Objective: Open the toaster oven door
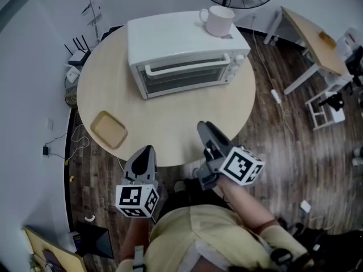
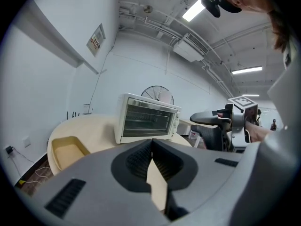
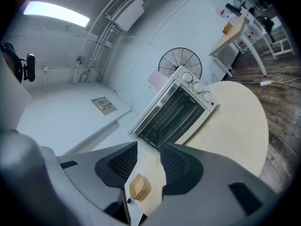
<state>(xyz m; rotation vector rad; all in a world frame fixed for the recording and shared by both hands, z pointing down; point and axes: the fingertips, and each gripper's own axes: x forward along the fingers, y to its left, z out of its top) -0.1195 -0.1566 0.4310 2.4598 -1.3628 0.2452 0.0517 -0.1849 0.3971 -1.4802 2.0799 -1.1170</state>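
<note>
Across the table (image 1: 170,123), the toaster oven (image 1: 181,52) stands beyond the fingers (image 1: 207,135).

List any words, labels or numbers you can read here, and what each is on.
No text is legible.
Wall sign: red and dark print, too small to read.
Toaster oven: no brand or dial print can be made out.
Marker cubes: black-and-white square patterns, no letters.
</note>
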